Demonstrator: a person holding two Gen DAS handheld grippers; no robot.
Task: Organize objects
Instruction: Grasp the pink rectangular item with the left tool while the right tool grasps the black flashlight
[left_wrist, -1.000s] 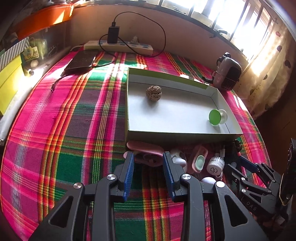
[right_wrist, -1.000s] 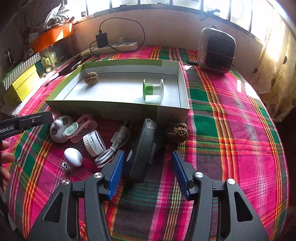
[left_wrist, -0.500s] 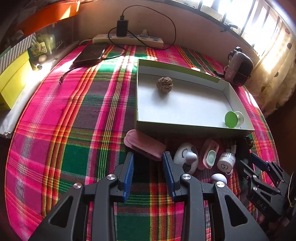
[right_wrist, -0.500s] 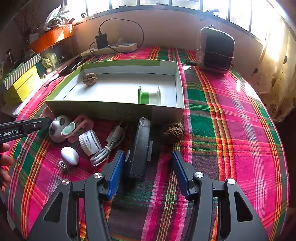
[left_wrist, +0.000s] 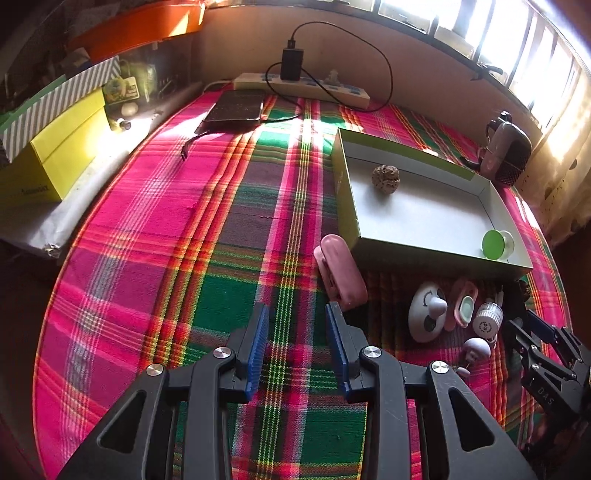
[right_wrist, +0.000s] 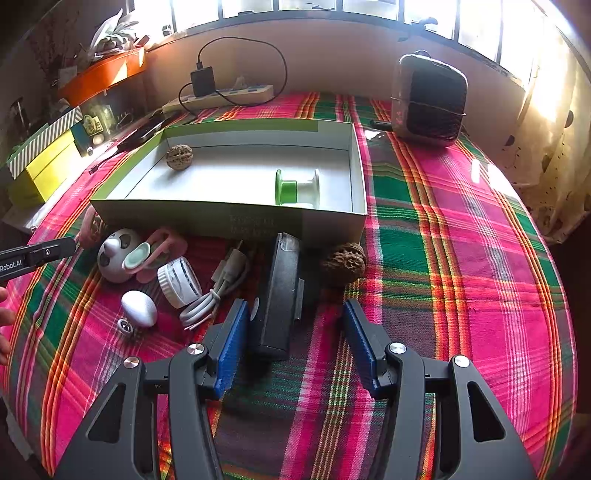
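A shallow white box with green rim holds a walnut and a green-and-white spool. In front of it lie a pink case, a panda toy, a white round cap, a white egg shape, a coiled white cable, a black bar-shaped device and a second walnut. My left gripper is open over bare cloth, left of the pink case. My right gripper is open, the black device's near end between its fingers.
A plaid cloth covers the table. At the back are a power strip with charger, a phone and a small heater. Yellow and striped boxes stand at the left edge.
My left gripper has drawn back and shifted left, away from the pink case. The spool has rolled slightly in the box. My right gripper barely moved.
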